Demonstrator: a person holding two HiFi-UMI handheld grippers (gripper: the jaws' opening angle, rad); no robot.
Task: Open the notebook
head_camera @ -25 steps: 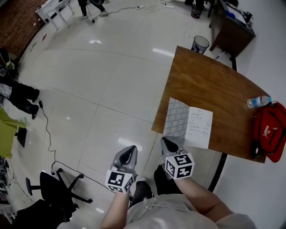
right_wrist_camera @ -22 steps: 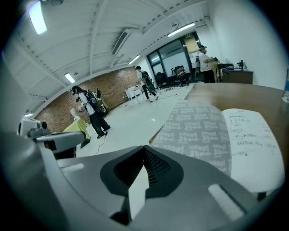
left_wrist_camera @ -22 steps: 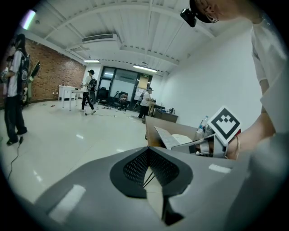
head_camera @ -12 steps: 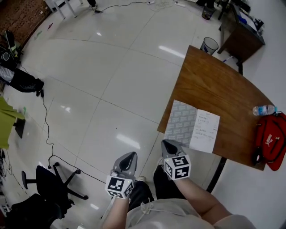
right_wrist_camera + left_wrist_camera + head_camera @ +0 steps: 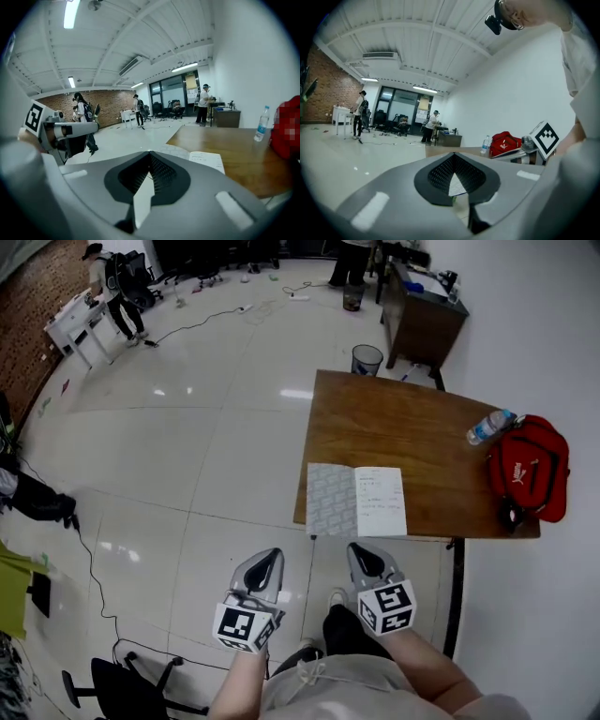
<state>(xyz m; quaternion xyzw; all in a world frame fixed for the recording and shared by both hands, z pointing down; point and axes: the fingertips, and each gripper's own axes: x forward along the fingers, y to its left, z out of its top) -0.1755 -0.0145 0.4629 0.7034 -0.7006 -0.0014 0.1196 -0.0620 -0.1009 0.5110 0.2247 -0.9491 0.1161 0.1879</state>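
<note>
The notebook (image 5: pixel 357 501) lies open on the brown table (image 5: pixel 394 427) at its near edge, with a grey patterned cover on the left and a white written page on the right. Both grippers hang side by side short of that edge, over the floor. My left gripper (image 5: pixel 270 557) is shut and empty, left of the table. My right gripper (image 5: pixel 359 550) is shut and empty, just below the notebook's near edge. In the right gripper view the notebook (image 5: pixel 197 157) lies ahead beyond the shut gripper (image 5: pixel 149 154). The left gripper view shows its shut gripper (image 5: pixel 453 155).
A water bottle (image 5: pixel 490 427) and a red bag (image 5: pixel 528 468) sit at the table's right end. A waste bin (image 5: pixel 367 359) and a dark desk (image 5: pixel 422 320) stand beyond the table. An office chair (image 5: pixel 122 681) and cables are on the floor at left. People stand far off.
The head view has swung, so the table now sits squarer and higher in view. The notebook lies open as before. Both grippers stay shut, side by side near the table's edge.
</note>
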